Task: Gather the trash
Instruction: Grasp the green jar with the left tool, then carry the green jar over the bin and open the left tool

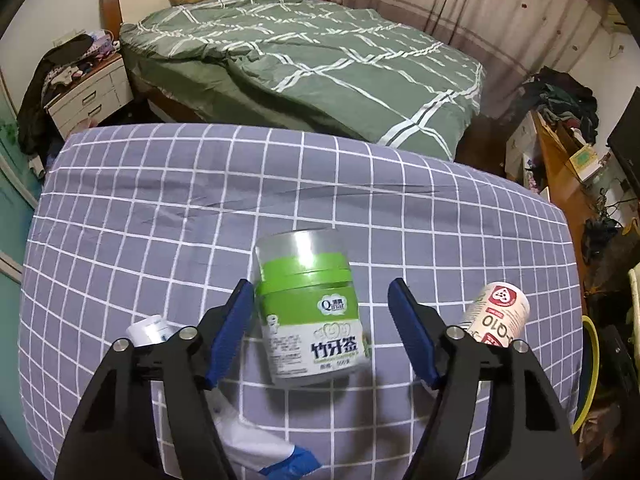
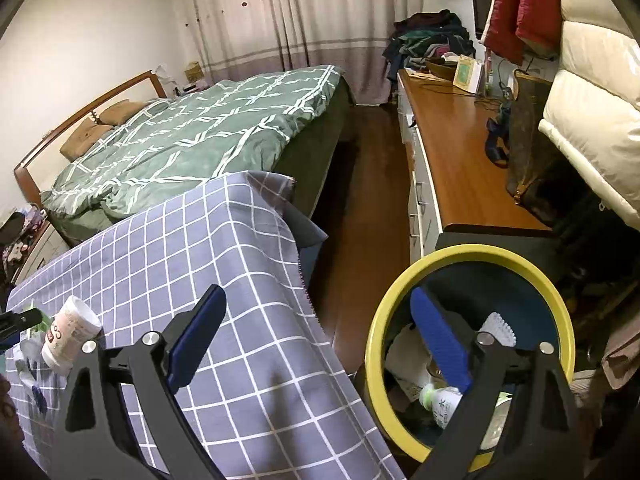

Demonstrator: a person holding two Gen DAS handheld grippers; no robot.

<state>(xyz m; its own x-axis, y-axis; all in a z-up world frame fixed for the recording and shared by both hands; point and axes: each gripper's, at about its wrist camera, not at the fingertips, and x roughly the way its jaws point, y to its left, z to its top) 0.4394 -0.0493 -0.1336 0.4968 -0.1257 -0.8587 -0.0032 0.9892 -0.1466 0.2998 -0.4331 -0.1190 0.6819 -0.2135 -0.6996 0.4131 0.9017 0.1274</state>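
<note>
A green-lidded toothpick jar (image 1: 308, 308) stands tilted on the grey checked tablecloth (image 1: 280, 184). My left gripper (image 1: 320, 286) is open around it: the left pad is at the jar's side and the right pad stands clear of it. A white and red Q10 bottle (image 1: 498, 314) lies to the right, also seen as the bottle (image 2: 72, 334) in the right wrist view. A small white bottle (image 1: 148, 330) peeks out behind the left finger. A white and blue wrapper (image 1: 260, 448) lies below. My right gripper (image 2: 318, 294) is open and empty between the table edge and the bin.
A yellow-rimmed bin (image 2: 472, 254) stands on the floor right of the table, with a bottle (image 2: 440, 400) and other trash inside. A wooden dresser (image 2: 460, 152) runs along the right wall. A bed with a green quilt (image 1: 304, 56) lies beyond the table.
</note>
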